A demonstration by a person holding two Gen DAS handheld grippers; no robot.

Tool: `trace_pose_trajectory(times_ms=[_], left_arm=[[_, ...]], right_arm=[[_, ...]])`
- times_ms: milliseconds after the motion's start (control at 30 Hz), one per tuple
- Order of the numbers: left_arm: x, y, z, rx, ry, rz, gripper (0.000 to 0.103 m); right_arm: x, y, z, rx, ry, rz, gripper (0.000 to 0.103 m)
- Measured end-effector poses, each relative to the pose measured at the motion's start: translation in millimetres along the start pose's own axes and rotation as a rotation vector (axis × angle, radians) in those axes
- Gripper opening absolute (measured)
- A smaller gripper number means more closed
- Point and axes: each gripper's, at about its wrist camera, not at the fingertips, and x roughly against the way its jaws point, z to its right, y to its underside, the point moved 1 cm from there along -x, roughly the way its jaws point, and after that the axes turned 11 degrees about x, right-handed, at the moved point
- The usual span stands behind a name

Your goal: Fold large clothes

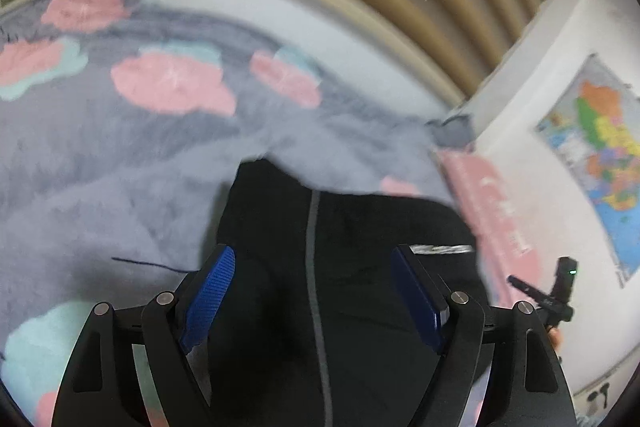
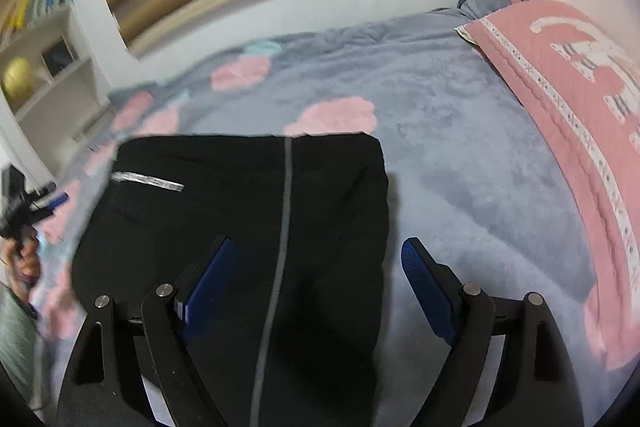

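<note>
A black garment (image 1: 360, 267) with a grey seam stripe and a silver strip lies folded flat on the bed; it also shows in the right wrist view (image 2: 240, 227). My left gripper (image 1: 314, 283) is open above it, blue pads apart, holding nothing. My right gripper (image 2: 318, 275) is open too, its left finger over the garment, its right finger (image 2: 428, 291) over the blanket past the garment's right edge. The right gripper appears at the right edge of the left view (image 1: 556, 291), and the left gripper at the left edge of the right view (image 2: 24, 207).
A grey fleece blanket (image 2: 460, 147) with pink flowers covers the bed. A pink quilted pillow (image 2: 580, 99) lies to the right. A wall with a wood-slat window is behind, a map poster (image 1: 600, 147) hangs on the right, and shelves (image 2: 40, 47) stand on the left.
</note>
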Motion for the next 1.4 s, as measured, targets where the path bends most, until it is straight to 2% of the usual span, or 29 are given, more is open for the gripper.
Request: trace_pose_trajectory(times_ms=[67, 133, 233, 333, 400, 467, 500, 533, 567, 600, 733, 767, 833, 900, 933, 1000, 1100, 1133, 1200, 1267, 1333, 1400], left_arm=[[-24, -8, -11, 0.029, -0.046, -0.018, 0.081], [-41, -17, -23, 0.072, -0.054, -0.021, 0.081], [-68, -34, -41, 0.169, -0.004, -0.076, 0.081], [-97, -43, -56, 0.243, 0.040, -0.185, 0.081], [-109, -46, -61, 0.281, 0.057, -0.215, 0.081], [-115, -45, -58, 0.282, 0.075, -0.221, 0.081], [-113, -44, -52, 0.260, 0.081, -0.203, 0.078], [-111, -42, -46, 0.231, 0.070, -0.179, 0.056], [-104, -39, -35, 0.161, 0.037, -0.138, 0.037], [-98, -36, -24, 0.103, 0.001, -0.122, 0.011], [-55, -31, 13, -0.043, -0.080, 0.046, 0.008], [-43, -34, 19, -0.045, -0.071, 0.079, 0.008], [-14, -45, 35, -0.031, 0.000, 0.161, 0.008], [0, -58, 51, -0.035, 0.016, 0.222, 0.008], [1, -65, 59, -0.042, -0.003, 0.245, 0.008], [-11, -77, 65, -0.045, -0.074, 0.259, 0.008], [-49, -82, 55, -0.063, -0.203, 0.236, 0.009], [-69, -81, 47, -0.059, -0.249, 0.210, 0.009], [-107, -75, 21, -0.019, -0.317, 0.140, 0.009], [-145, -62, -11, 0.043, -0.379, 0.046, 0.011], [-162, -53, -35, 0.124, -0.367, -0.004, 0.019], [-165, -52, -48, 0.186, -0.316, -0.015, 0.019]], right_arm=[[-19, -7, 4, 0.025, 0.018, -0.012, 0.088], [-36, -13, 12, 0.025, 0.017, -0.016, 0.088], [-64, -25, 31, -0.014, -0.028, -0.023, 0.088], [-98, -32, 48, -0.079, -0.131, -0.060, 0.088], [-115, -30, 53, -0.132, -0.188, -0.103, 0.088], [-116, -28, 48, -0.114, -0.173, -0.093, 0.080], [-109, -28, 40, -0.060, -0.110, -0.072, 0.059], [-102, -27, 35, -0.024, -0.070, -0.056, 0.038], [-94, -27, 29, 0.006, -0.054, -0.037, 0.031], [-87, -27, 24, 0.031, -0.032, -0.023, 0.019], [-36, -42, 5, 0.127, 0.138, 0.074, 0.014], [-24, -47, 5, 0.129, 0.153, 0.099, 0.014], [4, -67, 1, 0.131, 0.214, 0.170, 0.013], [16, -86, -6, 0.145, 0.276, 0.206, 0.013], [18, -94, -8, 0.144, 0.299, 0.211, 0.013], [3, -111, -6, 0.135, 0.333, 0.183, 0.013], [-55, -119, -1, 0.151, 0.385, 0.055, 0.013], [-70, -116, 1, 0.154, 0.394, 0.016, 0.013], [-119, -100, 6, 0.154, 0.403, -0.118, 0.013], [-157, -77, 12, 0.152, 0.365, -0.225, 0.014], [-183, -57, 14, 0.161, 0.338, -0.286, 0.019], [-187, -52, 12, 0.169, 0.347, -0.277, 0.021]])
